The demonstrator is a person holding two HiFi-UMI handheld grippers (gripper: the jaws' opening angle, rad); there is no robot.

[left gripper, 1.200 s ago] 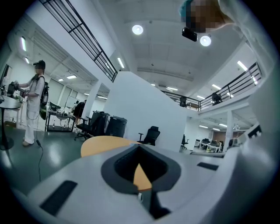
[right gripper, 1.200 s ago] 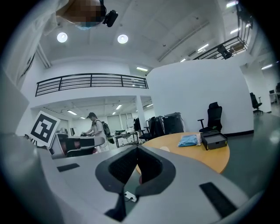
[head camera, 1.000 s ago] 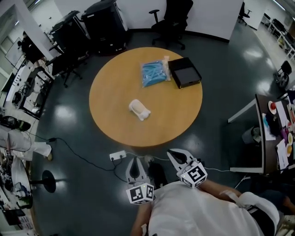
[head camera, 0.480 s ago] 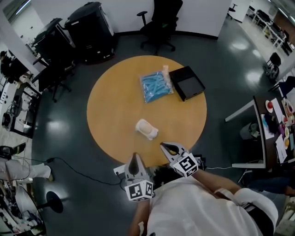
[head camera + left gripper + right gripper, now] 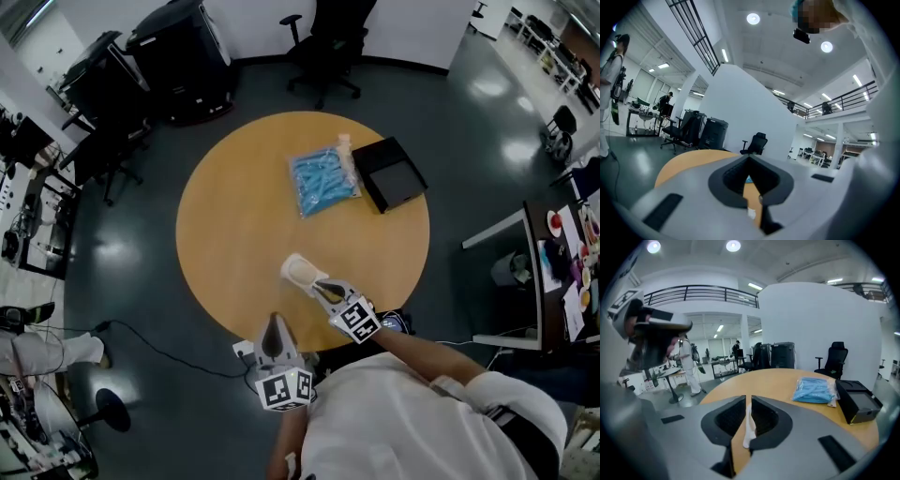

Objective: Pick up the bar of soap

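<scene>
The bar of soap point(image 5: 298, 270), pale and wrapped in white, lies on the round wooden table point(image 5: 234, 216) near its front edge. My right gripper point(image 5: 319, 284) reaches over that edge with its jaws shut and empty, the tips right at the soap's near end. In the right gripper view the soap point(image 5: 749, 427) shows as a white strip through the slit between the shut jaws point(image 5: 748, 401). My left gripper point(image 5: 273, 323) hangs shut below the table's front edge, holding nothing; the left gripper view point(image 5: 749, 161) looks across the tabletop.
A blue plastic packet point(image 5: 323, 180) and a black box point(image 5: 394, 173) lie at the table's far right. Office chairs point(image 5: 328, 37) and black cases point(image 5: 178, 56) stand behind the table. A power strip point(image 5: 244, 349) with cable lies on the floor by my left gripper.
My right gripper has moved forward from below the table edge up to the soap. The left gripper has stayed put. The head view has shifted a little.
</scene>
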